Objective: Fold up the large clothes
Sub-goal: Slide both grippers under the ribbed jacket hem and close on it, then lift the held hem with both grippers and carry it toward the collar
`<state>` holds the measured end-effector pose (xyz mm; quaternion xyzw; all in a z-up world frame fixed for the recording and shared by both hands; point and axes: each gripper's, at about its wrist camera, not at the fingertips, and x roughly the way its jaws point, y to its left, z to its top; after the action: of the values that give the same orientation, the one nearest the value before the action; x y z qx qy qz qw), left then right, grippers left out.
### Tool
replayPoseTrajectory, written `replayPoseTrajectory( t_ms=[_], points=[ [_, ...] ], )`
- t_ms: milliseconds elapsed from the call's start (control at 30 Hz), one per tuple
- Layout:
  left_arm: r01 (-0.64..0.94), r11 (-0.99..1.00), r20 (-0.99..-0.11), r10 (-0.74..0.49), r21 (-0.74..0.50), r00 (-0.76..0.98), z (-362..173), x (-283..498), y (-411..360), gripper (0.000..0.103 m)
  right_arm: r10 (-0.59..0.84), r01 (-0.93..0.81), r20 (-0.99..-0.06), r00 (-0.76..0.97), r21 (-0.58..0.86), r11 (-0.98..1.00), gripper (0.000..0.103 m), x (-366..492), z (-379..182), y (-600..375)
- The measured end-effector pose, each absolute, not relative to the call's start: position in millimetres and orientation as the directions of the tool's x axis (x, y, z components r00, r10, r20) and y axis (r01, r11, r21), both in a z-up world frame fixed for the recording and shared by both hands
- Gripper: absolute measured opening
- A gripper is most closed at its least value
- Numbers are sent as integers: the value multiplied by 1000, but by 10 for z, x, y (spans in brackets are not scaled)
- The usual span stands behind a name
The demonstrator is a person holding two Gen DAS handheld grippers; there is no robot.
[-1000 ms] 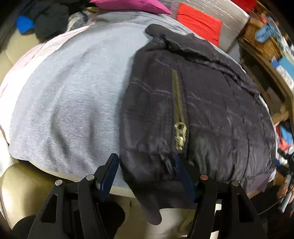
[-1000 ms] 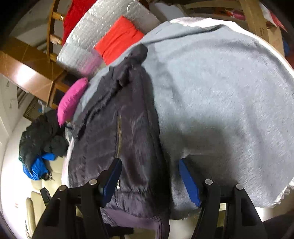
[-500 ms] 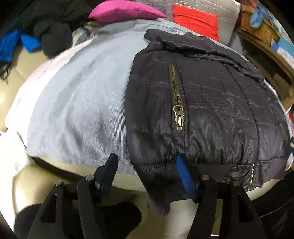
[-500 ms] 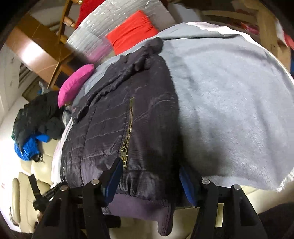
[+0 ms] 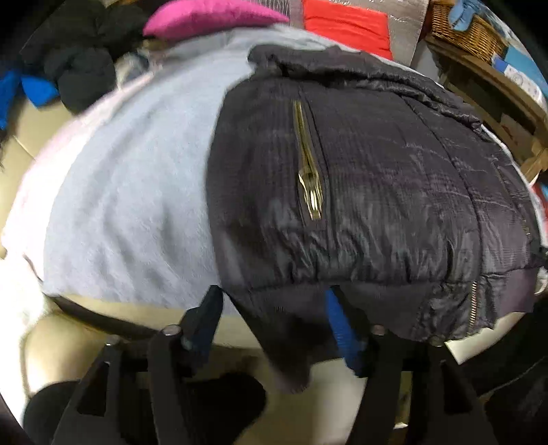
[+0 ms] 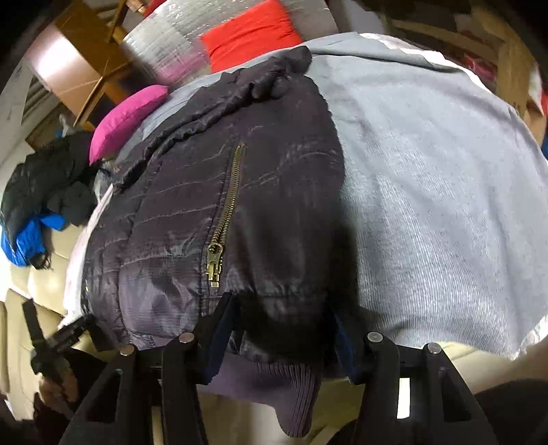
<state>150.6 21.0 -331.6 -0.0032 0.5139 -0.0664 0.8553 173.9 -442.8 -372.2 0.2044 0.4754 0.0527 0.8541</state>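
Observation:
A dark quilted jacket (image 5: 394, 191) with a brass pocket zipper (image 5: 308, 171) lies on a grey blanket (image 5: 137, 205); its ribbed hem hangs over the near edge. My left gripper (image 5: 272, 308) is open, its blue fingers either side of the jacket's near left hem corner. In the right wrist view the same jacket (image 6: 219, 212) lies left of the blanket (image 6: 445, 205). My right gripper (image 6: 281, 321) is open, its fingers straddling the jacket's near right hem corner and ribbed cuff (image 6: 274, 383).
A pink cushion (image 5: 212, 17) and red cushion (image 5: 346, 24) lie at the far end. Dark and blue clothes (image 5: 61, 65) are piled at far left. A wicker basket (image 5: 462, 27) and wooden furniture stand at right. A beige sofa (image 6: 34, 280) shows below left.
Both grippers have moved in closer to the jacket's near hem, which now fills more of each view. Both stay open.

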Motion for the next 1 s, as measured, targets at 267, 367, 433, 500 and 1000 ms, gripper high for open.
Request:
replayPoseTrajectory(
  t_ms=[267, 367, 433, 500, 1000],
  points=[
    [158, 986, -900, -122, -61, 419, -3431, 1480, 116, 64, 320, 127, -800, 507, 437, 891, 66, 1608, -3849, -4497],
    [146, 985, -895, -149, -95, 420, -3444, 1528, 126, 60, 314, 94, -805, 503, 412, 906, 64, 1608, -3840, -4413],
    [140, 984, -889, -158, -107, 429, -3431, 1507, 190, 51, 310, 65, -794, 523, 399, 915, 51, 1571, -3785, -4353],
    [131, 982, -881, -182, -138, 437, -3415, 1497, 266, 46, 333, 38, -770, 544, 418, 907, 39, 1520, -3725, -4339],
    [114, 951, -854, -309, -288, 418, -3497, 1595, 744, 29, 388, 33, -797, 463, 453, 891, 36, 1533, -3839, -4306]
  ],
)
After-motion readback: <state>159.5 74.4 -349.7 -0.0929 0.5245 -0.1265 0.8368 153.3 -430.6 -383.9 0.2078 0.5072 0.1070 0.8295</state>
